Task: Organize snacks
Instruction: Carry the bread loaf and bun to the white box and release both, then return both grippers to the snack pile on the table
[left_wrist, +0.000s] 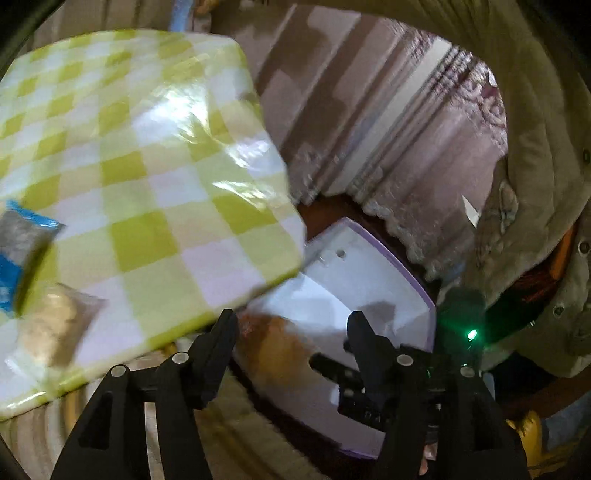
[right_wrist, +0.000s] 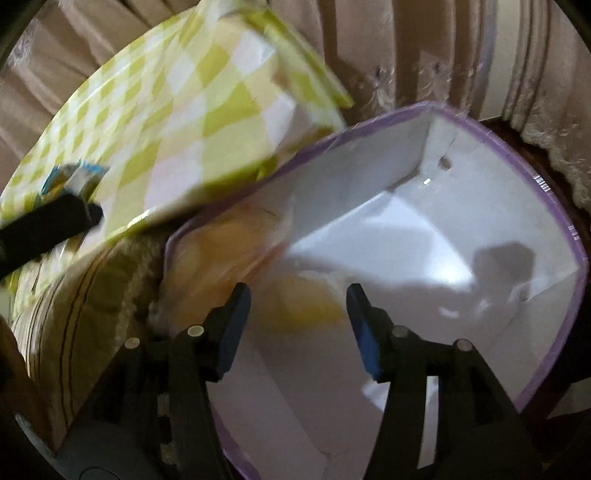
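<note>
Over the white box (right_wrist: 461, 236) beside the checkered desk (left_wrist: 147, 166), the right claw (right_wrist: 297, 314) and left claw (left_wrist: 291, 332) both hang released, grasping nothing.

Glossy yellow-green and white checked tablecloth (left_wrist: 140, 177) covers table. Beige-and-brown patterned curtain (left_wrist: 369, 122) hangs behind. Striped cream fabric (right_wrist: 85, 295) sits below the table edge.
</note>
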